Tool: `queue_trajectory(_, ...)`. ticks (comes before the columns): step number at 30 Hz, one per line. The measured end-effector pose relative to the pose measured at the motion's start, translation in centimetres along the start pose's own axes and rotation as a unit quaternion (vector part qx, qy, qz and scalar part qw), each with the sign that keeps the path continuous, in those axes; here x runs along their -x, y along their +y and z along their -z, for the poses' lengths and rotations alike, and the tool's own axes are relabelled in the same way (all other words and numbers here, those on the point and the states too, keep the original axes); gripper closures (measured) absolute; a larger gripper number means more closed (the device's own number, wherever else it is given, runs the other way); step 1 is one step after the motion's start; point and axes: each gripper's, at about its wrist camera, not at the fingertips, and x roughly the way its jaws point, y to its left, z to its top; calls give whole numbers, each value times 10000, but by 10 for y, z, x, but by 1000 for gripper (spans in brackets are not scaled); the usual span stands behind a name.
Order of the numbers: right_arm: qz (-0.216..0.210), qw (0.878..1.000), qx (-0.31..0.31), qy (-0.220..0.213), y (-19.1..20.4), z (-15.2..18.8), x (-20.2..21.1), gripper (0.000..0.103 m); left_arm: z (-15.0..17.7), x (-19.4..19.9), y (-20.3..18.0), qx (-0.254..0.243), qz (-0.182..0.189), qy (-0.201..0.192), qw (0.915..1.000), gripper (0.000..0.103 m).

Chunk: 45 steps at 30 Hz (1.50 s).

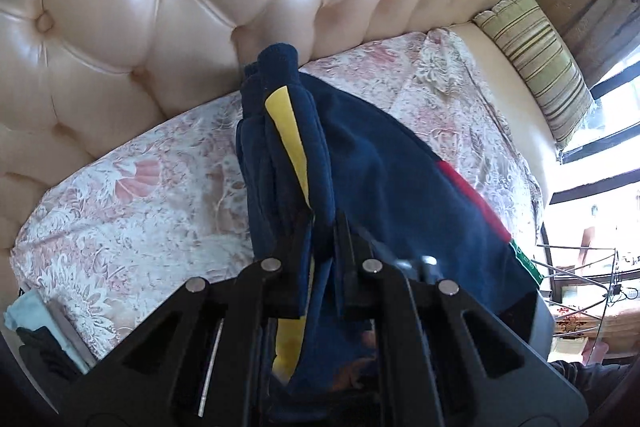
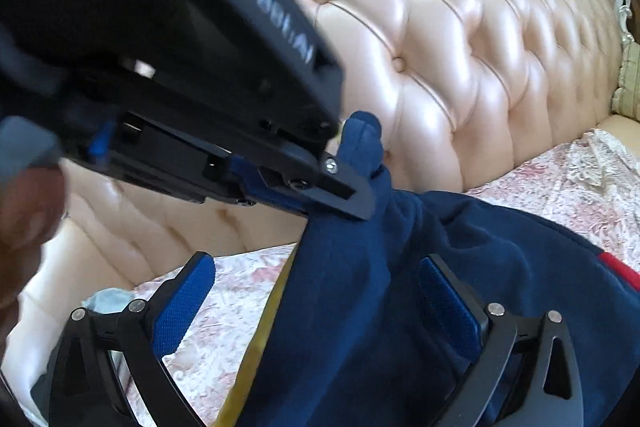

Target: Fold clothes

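You are over a bed with a floral cover, a tufted cream headboard across the top and one striped pillow upper right. White lettering on your left tongs' body is too blurred to read. They clamp one navy garment mid-frame; your right tongs stand apart around it.
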Motion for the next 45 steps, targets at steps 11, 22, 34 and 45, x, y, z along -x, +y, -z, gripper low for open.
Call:
queue_trajectory(11, 96, 9993, 49, 362, -75, -23, 42, 86, 18, 24, -1, 638, 1245, -1085, 9842, 28)
queue_trajectory(22, 604, 9978, 52, 267, -215, -84, 153, 86, 40, -59, 66, 1606, 1695, -1241, 9644, 29)
queue_trajectory(34, 1771, 9785, -896, 553, -390, -43, 212, 86, -59, -147, -97, -171, 1472, -949, 9844, 29)
queue_trajectory(45, 2088, 9682, -1251, 572, -430, 8, 218, 86, -128, -248, -237, -2500, 523, -340, 9662, 32)
